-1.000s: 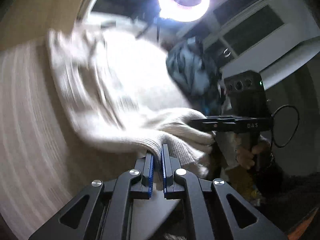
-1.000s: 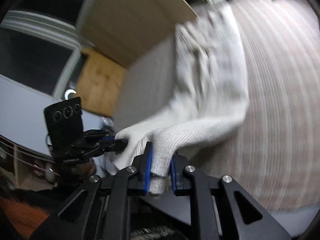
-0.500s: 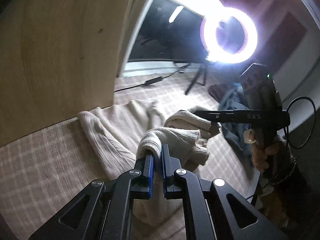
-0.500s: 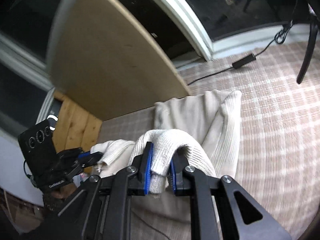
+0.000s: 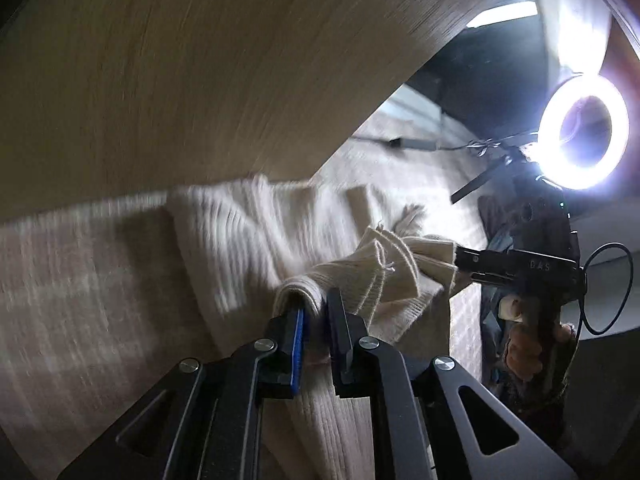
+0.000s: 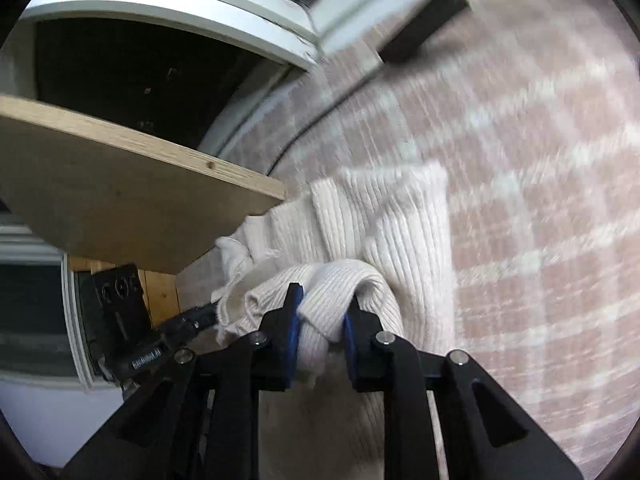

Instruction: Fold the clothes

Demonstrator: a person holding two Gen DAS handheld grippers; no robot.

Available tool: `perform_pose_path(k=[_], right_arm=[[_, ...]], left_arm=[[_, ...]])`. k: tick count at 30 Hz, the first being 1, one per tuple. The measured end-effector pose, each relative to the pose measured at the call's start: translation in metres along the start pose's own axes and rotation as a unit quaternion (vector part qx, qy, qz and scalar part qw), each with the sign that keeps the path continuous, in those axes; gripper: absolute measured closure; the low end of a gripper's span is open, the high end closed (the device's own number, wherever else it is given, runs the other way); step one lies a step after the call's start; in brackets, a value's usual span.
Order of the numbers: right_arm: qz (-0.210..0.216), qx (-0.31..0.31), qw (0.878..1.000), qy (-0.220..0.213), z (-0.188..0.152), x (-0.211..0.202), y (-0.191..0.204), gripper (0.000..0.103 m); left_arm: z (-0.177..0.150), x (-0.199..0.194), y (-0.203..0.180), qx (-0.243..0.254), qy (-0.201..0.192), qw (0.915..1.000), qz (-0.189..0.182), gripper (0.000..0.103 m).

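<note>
A cream ribbed knit sweater (image 5: pixel 240 236) lies on a checked pink-and-white cloth (image 5: pixel 72 304), its far end flat, its near end lifted. My left gripper (image 5: pixel 314 312) is shut on a fold of the sweater. My right gripper (image 6: pixel 320 312) is shut on another fold of the same sweater (image 6: pixel 384 220). Each gripper shows in the other's view: the right gripper (image 5: pixel 472 266) pinches the edge to the right of mine, the left gripper (image 6: pixel 196 320) pinches it to the left. The two pinched folds are close together above the flat part.
A large wooden board (image 5: pixel 200 72) stands behind the sweater on the left; it also shows in the right wrist view (image 6: pixel 100 188). A lit ring light (image 5: pixel 580 144) on a stand is at the right. A black cable and adapter (image 6: pixel 424 28) lie on the checked cloth (image 6: pixel 540 180).
Both grippers have carried the pinched folds forward and down over the flat part of the sweater. The views have tilted closer to the cloth. Both grips have held.
</note>
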State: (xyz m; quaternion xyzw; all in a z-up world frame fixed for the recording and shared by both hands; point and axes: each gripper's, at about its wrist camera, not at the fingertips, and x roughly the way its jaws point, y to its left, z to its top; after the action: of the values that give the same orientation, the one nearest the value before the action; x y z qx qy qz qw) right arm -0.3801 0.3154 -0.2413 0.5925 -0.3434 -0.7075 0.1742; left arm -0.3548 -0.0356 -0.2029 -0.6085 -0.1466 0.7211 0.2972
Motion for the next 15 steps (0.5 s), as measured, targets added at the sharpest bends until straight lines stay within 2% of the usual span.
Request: perform_pose_path(k=[2, 3, 4, 6, 7, 9, 10, 12, 15], right_arm=[[-0.017, -0.040, 0.999, -0.006, -0.002, -0.010, 0.011, 0.078], [-0.024, -0.055, 0.998, -0.010, -0.003, -0.015, 0.016, 0.066], [-0.026, -0.065, 0.997, -0.016, -0.003, -0.019, 0.018, 0.042], [-0.023, -0.054, 0.998, -0.026, 0.004, -0.024, 0.017, 0.026], [-0.015, -0.035, 0.999, -0.024, 0.009, -0.023, 0.012, 0.026], [-0.001, -0.007, 1.000, -0.023, 0.018, -0.023, 0.005, 0.026], [-0.009, -0.025, 0.999, -0.030, 0.015, -0.025, 0.011, 0.026], [-0.054, -0.098, 0.992, -0.050, 0.002, -0.031, 0.031, 0.026], [-0.136, -0.206, 0.967, -0.062, -0.020, -0.028, 0.057, 0.027]], left_arm=[[-0.002, -0.004, -0.006, 0.021, -0.004, 0.9997, 0.010, 0.090], [-0.004, -0.007, -0.009, 0.031, -0.007, 0.9994, 0.015, 0.089], [-0.005, -0.007, -0.012, 0.039, -0.005, 0.9991, 0.016, 0.085], [-0.005, -0.003, -0.015, 0.049, 0.002, 0.9986, 0.017, 0.072], [-0.004, 0.001, -0.016, 0.048, 0.004, 0.9985, 0.027, 0.067], [-0.001, 0.007, -0.019, 0.046, 0.009, 0.9978, 0.047, 0.066], [-0.001, 0.003, -0.022, 0.051, 0.002, 0.9974, 0.051, 0.066], [-0.004, -0.011, -0.028, 0.067, -0.022, 0.9953, 0.067, 0.064], [-0.014, -0.039, -0.034, 0.100, -0.073, 0.9871, 0.102, 0.048]])
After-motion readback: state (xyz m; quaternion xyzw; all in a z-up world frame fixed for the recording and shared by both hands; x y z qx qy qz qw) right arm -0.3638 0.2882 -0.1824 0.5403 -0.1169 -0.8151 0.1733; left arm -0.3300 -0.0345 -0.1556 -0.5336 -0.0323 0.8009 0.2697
